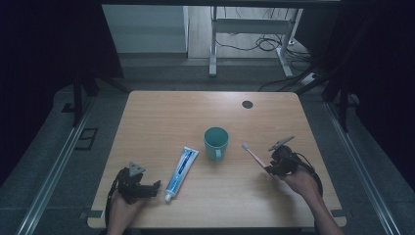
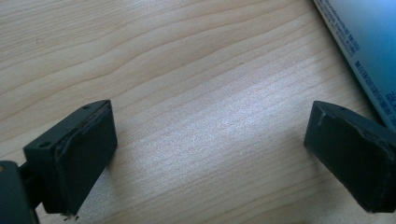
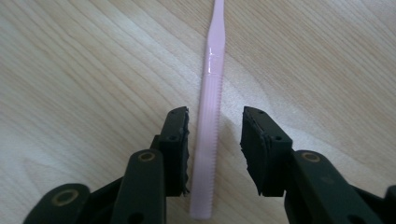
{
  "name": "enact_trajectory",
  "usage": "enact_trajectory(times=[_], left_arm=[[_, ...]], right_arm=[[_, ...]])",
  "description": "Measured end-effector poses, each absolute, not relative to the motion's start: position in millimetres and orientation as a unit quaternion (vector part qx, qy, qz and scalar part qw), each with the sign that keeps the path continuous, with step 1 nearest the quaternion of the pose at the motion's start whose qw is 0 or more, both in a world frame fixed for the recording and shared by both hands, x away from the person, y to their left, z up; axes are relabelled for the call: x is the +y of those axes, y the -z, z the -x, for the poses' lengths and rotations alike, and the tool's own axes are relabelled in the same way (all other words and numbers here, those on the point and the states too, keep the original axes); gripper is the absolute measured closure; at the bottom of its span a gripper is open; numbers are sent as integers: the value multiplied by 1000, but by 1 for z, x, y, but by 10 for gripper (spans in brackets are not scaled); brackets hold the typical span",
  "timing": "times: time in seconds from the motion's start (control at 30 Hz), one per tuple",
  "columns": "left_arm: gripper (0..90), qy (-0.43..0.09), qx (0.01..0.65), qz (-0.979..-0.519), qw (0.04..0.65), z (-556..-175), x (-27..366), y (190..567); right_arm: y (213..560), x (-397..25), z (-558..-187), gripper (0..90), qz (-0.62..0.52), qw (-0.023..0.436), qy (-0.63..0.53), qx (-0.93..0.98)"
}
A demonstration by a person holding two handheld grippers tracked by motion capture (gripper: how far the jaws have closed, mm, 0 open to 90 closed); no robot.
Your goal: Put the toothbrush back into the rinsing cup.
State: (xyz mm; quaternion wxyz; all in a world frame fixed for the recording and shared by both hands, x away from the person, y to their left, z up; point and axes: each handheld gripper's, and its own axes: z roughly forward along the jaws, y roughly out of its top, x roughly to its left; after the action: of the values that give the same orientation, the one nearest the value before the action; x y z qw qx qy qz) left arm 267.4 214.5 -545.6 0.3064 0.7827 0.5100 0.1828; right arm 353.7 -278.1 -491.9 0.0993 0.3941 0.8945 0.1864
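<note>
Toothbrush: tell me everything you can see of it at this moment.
The toothbrush is pale pink, apparently plastic, with a ribbed grip section and a narrower neck. It lies flat on the wooden table, right of the teal cup, head pointing away from the person. Its handle end sits between the right gripper's open jaws; the left jaw looks close or touching, the right jaw apart.

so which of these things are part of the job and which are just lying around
In the job:
- toothbrush, lying between the open right tongs
- cup, just left of it

Lying about:
- toothpaste, beside the open left tongs, untouched
- black disc near the table's far edge
</note>
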Motion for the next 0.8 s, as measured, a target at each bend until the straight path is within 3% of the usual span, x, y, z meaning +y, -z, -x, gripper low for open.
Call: enact_trajectory(times=[0.2,0.53,0.8], left_arm=[[26,-183,510,-783,306,-267,215,546],[26,-183,510,-783,306,-267,215,546],[26,-183,510,-783,306,-267,215,546]], right_arm=[[492,-271,-368,584,-411,65,-146,898],[491,-263,-382,398,-424,31,-117,897],[493,-257,-388,402,-418,35,-95,903]])
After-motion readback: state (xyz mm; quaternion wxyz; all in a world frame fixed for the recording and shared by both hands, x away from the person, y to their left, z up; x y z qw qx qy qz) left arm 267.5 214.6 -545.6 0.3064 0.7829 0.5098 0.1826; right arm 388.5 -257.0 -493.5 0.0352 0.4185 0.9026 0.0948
